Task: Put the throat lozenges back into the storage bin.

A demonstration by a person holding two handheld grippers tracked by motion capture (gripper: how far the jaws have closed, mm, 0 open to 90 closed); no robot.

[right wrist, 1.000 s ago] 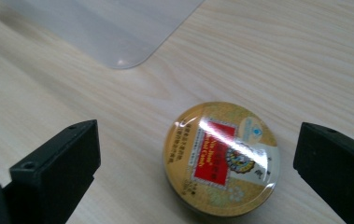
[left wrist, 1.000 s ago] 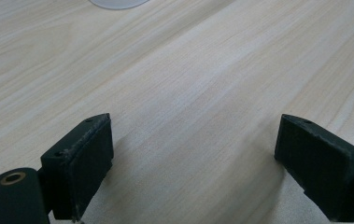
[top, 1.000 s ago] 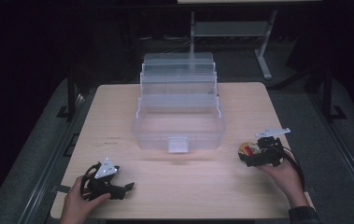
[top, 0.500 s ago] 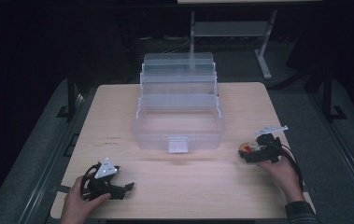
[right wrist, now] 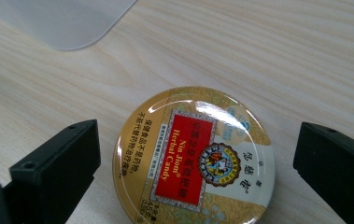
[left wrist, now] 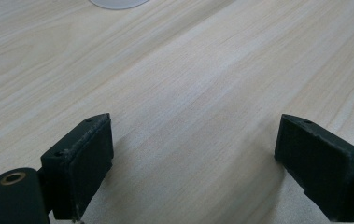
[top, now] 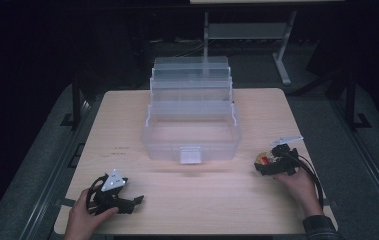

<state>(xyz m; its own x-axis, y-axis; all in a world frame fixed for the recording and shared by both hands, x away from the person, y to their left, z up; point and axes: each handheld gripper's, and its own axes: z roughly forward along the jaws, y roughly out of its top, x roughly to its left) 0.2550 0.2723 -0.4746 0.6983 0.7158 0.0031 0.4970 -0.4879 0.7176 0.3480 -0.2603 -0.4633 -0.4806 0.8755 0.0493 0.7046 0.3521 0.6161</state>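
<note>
A round gold candy tin (right wrist: 195, 156) with a red label lies flat on the wooden table (top: 187, 200), seen as a small disc (top: 263, 159) at the right. My right gripper (right wrist: 195, 163) is open, one jaw on each side of the tin with a gap to each; in the high view it (top: 266, 163) sits over the tin, held by a hand. My left gripper (left wrist: 193, 158) is open over bare wood, with nothing between its jaws, and rests near the front left corner (top: 127, 202). A clear plastic tiered organizer box (top: 192, 120) stands open in the middle of the table.
The box's front latch (top: 190, 155) faces the near edge. A corner of the clear box (right wrist: 58, 23) lies just beyond the tin. Dark floor surrounds the table, and a metal stand (top: 247, 35) stands behind it.
My right gripper has shifted slightly left and down around the tin. The left gripper has stayed put.
</note>
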